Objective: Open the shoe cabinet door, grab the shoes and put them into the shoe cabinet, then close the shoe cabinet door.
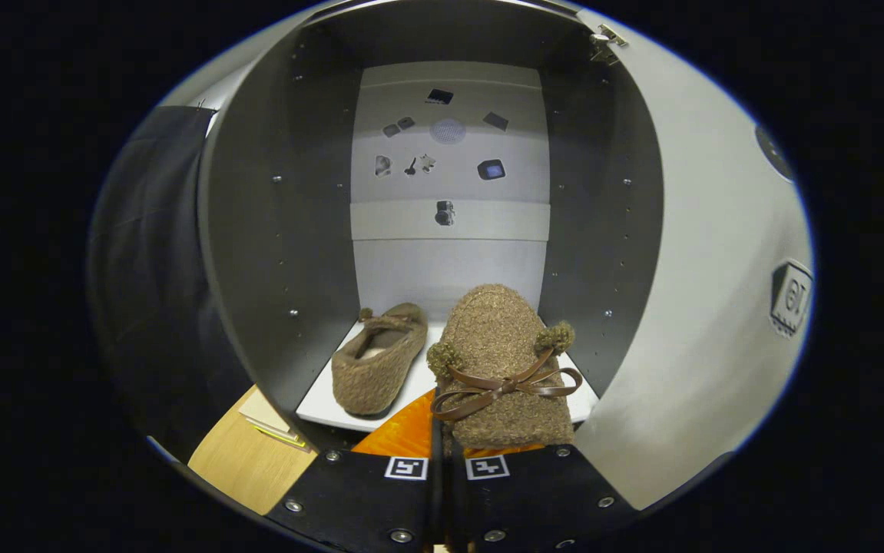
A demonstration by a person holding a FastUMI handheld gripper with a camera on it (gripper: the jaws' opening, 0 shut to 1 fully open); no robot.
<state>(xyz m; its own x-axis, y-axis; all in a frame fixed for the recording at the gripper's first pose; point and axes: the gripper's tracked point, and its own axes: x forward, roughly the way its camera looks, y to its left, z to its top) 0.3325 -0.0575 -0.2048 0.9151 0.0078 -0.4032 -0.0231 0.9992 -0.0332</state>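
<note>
Shoe cabinet (280, 230): dark grey side panels, white back wall and white floor shelf (319, 403), standing open. Its white door (710, 307) is swung out to the right, with a metal hinge (607, 42) at its top near corner.

Contents, counted: two brown fuzzy slippers. Left slipper (376, 361) lies fully inside on the white shelf, opening facing near, toe toward the back wall, close to the left panel but not touching it as far as can be judged. Right slipper (504, 361), with two pompoms and a brown leather bow (503, 384), is toe-in over the right half of the shelf; its heel end overhangs the shelf's near edge and sits at the gripper (442, 438).

Gripper state: the two fingers are drawn close together, with only a narrow gap between them, and the heel of the right slipper sits just at their tips; it appears pinched there, but the contact itself is hidden by the slipper's body.

Clearances: a strip of bare white shelf separates the two slippers. Open shelf remains behind both toes up to the back wall. The right slipper lies near the right panel. Below the shelf to the near left, a light wooden tabletop (242, 461) shows.
</note>
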